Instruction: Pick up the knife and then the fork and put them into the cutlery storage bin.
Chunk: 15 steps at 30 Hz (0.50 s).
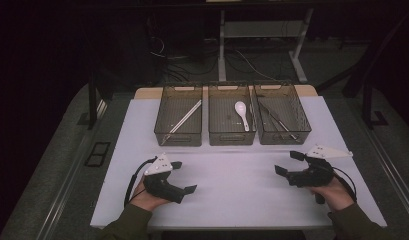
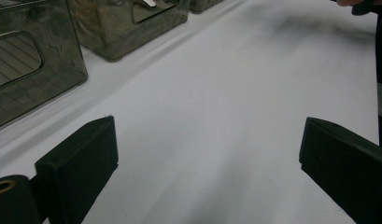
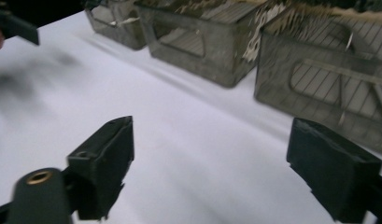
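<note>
Beyond both wide-apart jaws, the bins (image 1: 232, 122) stand well clear.

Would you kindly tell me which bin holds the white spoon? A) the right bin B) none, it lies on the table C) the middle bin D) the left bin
C: in the high view the white spoon lies inside the middle bin of the three.

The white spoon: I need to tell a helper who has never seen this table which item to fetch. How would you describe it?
On the white table, three clear bins stand in a row along the far edge. Look in the middle bin: the white spoon lies there alone, bowl toward the far end. Its neighbours hold only long thin sticks; it is the one short, rounded, white piece.
</note>
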### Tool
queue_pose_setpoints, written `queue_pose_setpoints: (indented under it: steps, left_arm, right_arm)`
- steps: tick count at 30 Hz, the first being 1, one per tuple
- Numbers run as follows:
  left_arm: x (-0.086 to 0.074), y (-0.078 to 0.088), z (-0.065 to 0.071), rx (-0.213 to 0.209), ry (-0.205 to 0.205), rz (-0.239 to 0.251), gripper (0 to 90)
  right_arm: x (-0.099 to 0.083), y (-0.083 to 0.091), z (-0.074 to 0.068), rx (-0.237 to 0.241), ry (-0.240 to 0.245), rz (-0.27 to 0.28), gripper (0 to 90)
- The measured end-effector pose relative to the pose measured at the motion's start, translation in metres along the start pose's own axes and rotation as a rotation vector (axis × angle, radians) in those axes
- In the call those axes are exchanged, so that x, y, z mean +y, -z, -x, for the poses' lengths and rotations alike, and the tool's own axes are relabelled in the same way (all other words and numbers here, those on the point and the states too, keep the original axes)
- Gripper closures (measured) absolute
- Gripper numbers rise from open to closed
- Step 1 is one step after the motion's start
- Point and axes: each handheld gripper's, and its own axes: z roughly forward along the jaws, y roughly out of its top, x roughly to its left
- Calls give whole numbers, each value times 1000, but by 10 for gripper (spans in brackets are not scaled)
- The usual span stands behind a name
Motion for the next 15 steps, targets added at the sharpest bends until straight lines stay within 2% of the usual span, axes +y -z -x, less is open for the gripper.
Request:
queue_pose_setpoints:
  steps: [7, 9, 15]
  left_arm:
    - [0, 0, 1, 10, 4, 7, 0]
    - [0, 0, 1, 10, 3, 1, 0]
    - [0, 0, 1, 9, 4, -6, 0]
  right_arm:
    - [-20, 9, -1, 0, -13, -9, 145]
    - [-24, 12, -2, 6, -4, -20, 135]
    - [-27, 14, -2, 2, -4, -17, 135]
